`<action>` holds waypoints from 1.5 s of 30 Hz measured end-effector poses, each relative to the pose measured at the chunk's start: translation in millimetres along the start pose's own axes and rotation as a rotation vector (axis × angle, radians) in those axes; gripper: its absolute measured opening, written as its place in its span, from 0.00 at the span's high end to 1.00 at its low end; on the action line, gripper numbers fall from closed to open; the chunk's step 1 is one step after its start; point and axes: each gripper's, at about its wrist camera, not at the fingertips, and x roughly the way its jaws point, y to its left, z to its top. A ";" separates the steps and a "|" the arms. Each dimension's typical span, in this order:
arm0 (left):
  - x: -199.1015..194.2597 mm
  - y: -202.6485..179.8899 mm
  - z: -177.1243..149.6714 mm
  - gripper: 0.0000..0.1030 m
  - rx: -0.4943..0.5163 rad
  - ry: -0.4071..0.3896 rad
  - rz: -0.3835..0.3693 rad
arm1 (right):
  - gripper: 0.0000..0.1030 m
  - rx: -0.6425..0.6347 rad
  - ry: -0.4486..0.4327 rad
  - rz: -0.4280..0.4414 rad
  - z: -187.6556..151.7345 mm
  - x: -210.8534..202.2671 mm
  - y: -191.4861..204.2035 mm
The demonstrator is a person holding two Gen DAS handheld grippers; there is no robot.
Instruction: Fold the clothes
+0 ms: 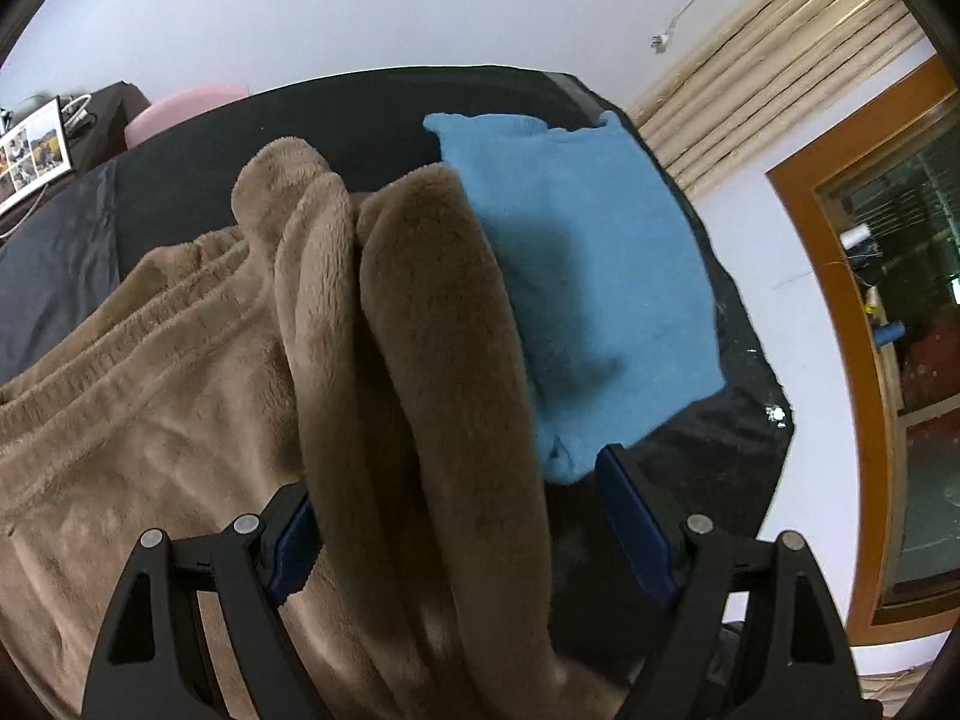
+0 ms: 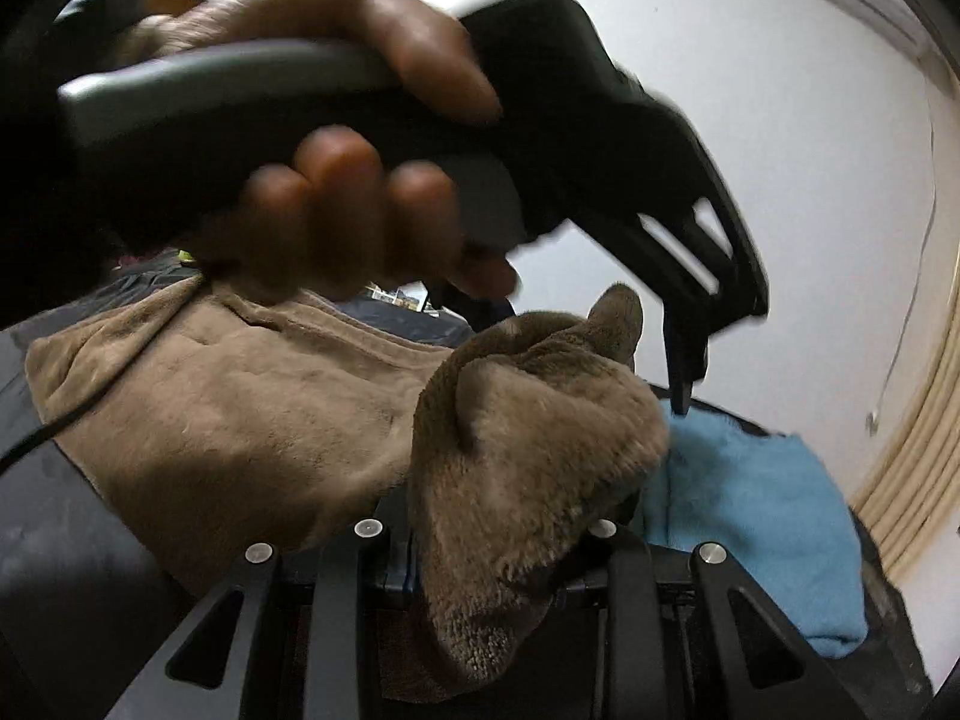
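**Two garments on the dark table, two grippers at the brown one**

Two pieces of clothing are in view: one brown fleece garment (image 1: 198,372) and one blue garment (image 1: 594,276). Both lie on a table covered in black cloth (image 1: 720,456). The blue one is folded into a flat, roughly rectangular pad, its long axis running from the near edge toward the far right corner of the table. The brown one spreads to its left and overlaps the blue pad's left edge.

From the left wrist camera, a thick bunched roll of brown fleece rises up the middle of the picture, long axis running away from the camera toward the table's far side. The left gripper (image 1: 456,516) has its jaws spread wide — the blue-padded fingers (image 1: 636,516) stand well apart on either side of the roll, and the right-hand finger is clear of the fabric, so nothing is clamped.

From the right wrist camera, the right gripper (image 2: 486,552) has its jaws drawn close together with a bunched corner of the same brown fleece (image 2: 528,456) pinched between them; the fold stands up and tips to the right, over the blue garment (image 2: 756,510). Above it the left hand (image 2: 336,138) grips the other tool's handle — blurred — with its fingers pointing down at the fabric.

On the far left stand one photo board (image 1: 30,156) and one pink object (image 1: 174,108); curtains (image 1: 762,66) and a wood-framed window (image 1: 870,324) are to the right.
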 end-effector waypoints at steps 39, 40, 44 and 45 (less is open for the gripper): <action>-186.6 199.4 -103.0 0.74 -0.174 -0.421 -0.047 | 0.76 -0.030 -0.161 0.256 118.1 -6.3 124.1; -188.2 209.3 -109.3 0.74 -0.188 -0.426 -0.047 | 0.76 -0.047 -0.162 0.266 119.7 -4.0 134.4; -186.7 245.8 -131.7 0.74 -0.243 -0.438 -0.061 | 0.76 -0.121 -0.149 0.298 119.5 7.9 173.9; -183.8 253.1 -136.7 0.74 -0.257 -0.439 -0.065 | 0.76 -0.140 -0.140 0.307 118.4 11.5 183.2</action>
